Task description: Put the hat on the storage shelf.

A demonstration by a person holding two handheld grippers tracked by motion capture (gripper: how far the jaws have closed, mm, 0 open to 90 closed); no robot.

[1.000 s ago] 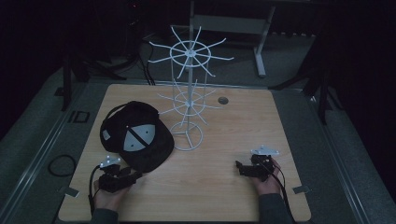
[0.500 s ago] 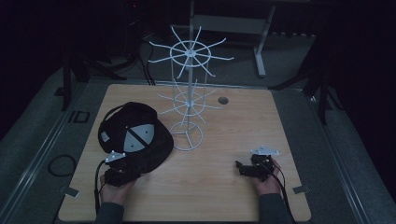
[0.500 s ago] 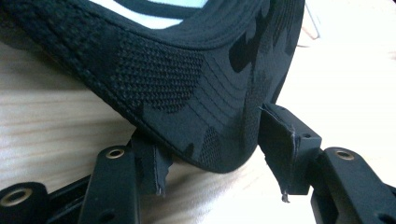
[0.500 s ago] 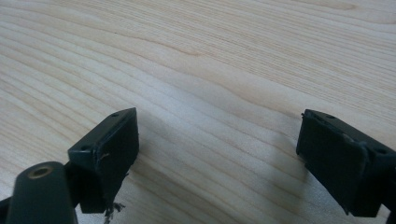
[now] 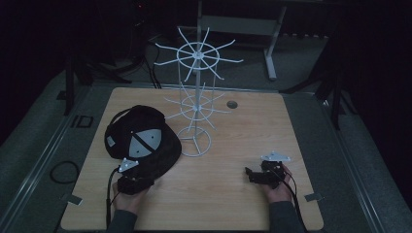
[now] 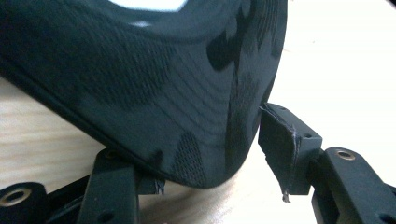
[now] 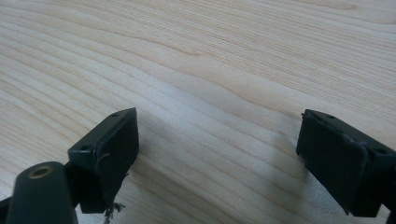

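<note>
A black cap (image 5: 141, 138) with a grey panel lies on the left of the wooden table (image 5: 233, 126). My left gripper (image 5: 141, 174) is at the cap's near edge. In the left gripper view the cap's dark brim (image 6: 140, 84) reaches in between the jaws. One jaw lies under the brim and the other pad (image 6: 280, 140) stands just beside its edge. These jaws have just been closing and I see no pad pressing the brim. My right gripper (image 5: 250, 174) rests low over bare wood at the near right, its jaws wide apart (image 7: 217, 140) with nothing between them.
A white wire display rack (image 5: 194, 97) with spoke-like hooks stands on a ring base at mid-table, right of the cap. A round cable hole (image 5: 231, 104) is in the tabletop behind it. A cable loop (image 5: 63, 171) lies beside the table's left edge.
The left hand has slid to the right and a little forward, up to the cap, so that the brim now sits between its jaws. The right hand has stayed put.
</note>
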